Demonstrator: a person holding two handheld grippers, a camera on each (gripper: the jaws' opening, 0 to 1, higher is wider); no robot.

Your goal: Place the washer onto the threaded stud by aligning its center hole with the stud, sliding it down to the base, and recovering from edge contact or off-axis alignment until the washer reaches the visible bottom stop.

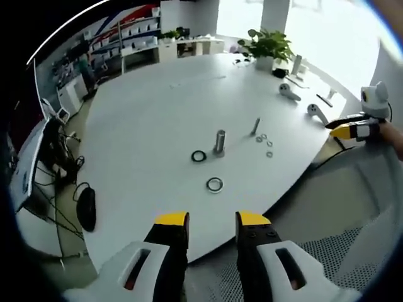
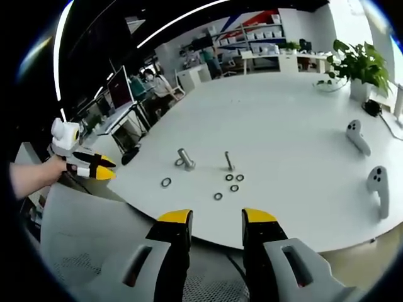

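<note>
Both tongs hang off the counter's (image 1: 145, 119) near edge with jaws apart and nothing between them: your left tongs (image 1: 211, 219) at the bottom of the left gripper view, your right tongs (image 2: 217, 218) at the bottom of the right gripper view. The thin threaded stud (image 2: 229, 161) stands upright just above centre in the right gripper view; four small washers (image 2: 233, 187) lie loose below it, close together; pick an outer one so the jaws don't nudge its neighbours. Grip it by the rim, leaving the hole free; come in straight above the stud. The thicker stud (image 1: 219, 142) with larger rings (image 1: 214, 184) near it looks, as far as I can tell, like a separate set.
</note>
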